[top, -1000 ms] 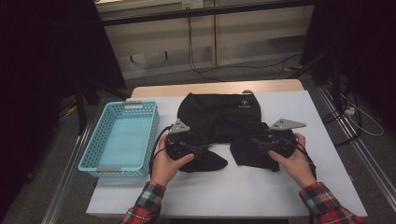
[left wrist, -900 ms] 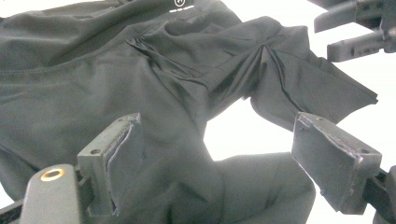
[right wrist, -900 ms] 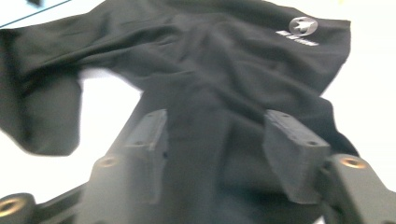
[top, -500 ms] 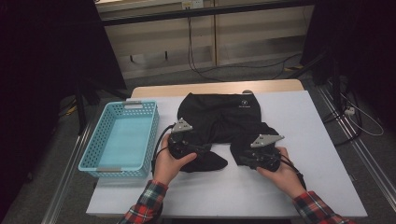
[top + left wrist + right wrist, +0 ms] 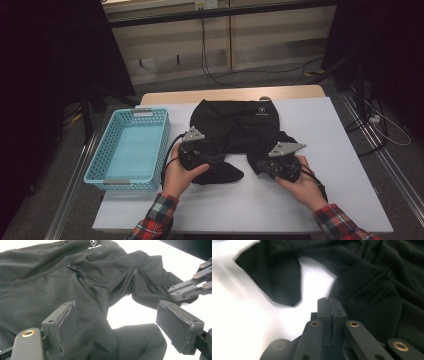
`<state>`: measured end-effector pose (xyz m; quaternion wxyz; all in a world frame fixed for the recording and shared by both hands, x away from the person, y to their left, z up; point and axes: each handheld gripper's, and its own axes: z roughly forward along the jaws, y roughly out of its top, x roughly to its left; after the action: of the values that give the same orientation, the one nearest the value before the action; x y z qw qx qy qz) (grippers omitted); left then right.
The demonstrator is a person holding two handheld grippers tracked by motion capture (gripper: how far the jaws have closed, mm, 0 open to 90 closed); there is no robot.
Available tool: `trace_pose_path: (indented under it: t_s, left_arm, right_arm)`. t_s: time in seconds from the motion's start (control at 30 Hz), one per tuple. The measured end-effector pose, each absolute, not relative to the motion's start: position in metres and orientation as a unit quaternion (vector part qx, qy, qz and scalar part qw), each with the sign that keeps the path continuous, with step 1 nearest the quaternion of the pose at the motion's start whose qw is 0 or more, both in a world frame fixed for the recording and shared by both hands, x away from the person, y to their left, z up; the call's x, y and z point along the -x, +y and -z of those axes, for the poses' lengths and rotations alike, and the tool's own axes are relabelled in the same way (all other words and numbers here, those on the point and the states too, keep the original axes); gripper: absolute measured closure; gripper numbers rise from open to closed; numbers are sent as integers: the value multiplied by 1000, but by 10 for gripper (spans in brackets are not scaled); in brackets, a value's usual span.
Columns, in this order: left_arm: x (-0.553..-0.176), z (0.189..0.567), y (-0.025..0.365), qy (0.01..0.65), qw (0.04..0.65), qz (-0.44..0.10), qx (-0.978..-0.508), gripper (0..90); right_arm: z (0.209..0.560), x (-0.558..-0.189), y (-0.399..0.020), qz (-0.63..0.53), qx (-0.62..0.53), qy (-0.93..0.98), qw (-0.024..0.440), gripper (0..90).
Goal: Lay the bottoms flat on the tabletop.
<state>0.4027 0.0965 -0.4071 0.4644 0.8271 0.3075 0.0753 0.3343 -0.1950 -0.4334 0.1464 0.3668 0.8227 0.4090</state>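
The jaws of the right gripper (image 5: 331,312) have just been closing and are now seen pressed pad to pad in the right gripper view. No cloth can be made out between the pads there; the fabric edge lies just beside and under the tips, so a pinch of a thin layer cannot be confirmed. Compared with 1 second ago, the right gripper (image 5: 264,165) has been shifted inward to the right leg of the shorts (image 5: 235,125).

The jaws of the left gripper (image 5: 120,322) are held wide, with the folded left leg of the shorts (image 5: 75,285) lying between them, unpinched. Its position is unchanged.

The shorts are spread on the tabletop (image 5: 320,125), waistband at the far side. The basket (image 5: 130,145) stands to the left, apart from the shorts.

Judgement: a grasp on the right leg has been attempted; the hold should be verified before any lift or fold.
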Motion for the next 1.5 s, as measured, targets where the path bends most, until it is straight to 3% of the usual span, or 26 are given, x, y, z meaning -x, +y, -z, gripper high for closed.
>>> trace_pose_path:
  t_s: [0.3, 0.33, 0.43, 0.9, 1.5]
  left_arm:
    - [-401, 406, 97, 307, 470, -71, -824, 176]
    - [-400, 406, 96, 307, 469, -70, -825, 176]
    - [-400, 407, 96, 304, 466, -69, -828, 176]
    - [-387, 411, 80, 261, 469, -54, -842, 168]
    - [-370, 427, 39, 206, 472, -32, -856, 222]
  right_arm:
    - [421, -317, -173, -437, -318, 830, 140, 888]
    - [422, -316, -171, -438, -317, 829, 143, 854]
    - [425, -318, -173, -432, -334, 825, 145, 636]
    - [429, -322, -233, -420, -409, 788, 190, 248]
    - [440, -313, -266, -403, -451, 770, 204, 201]
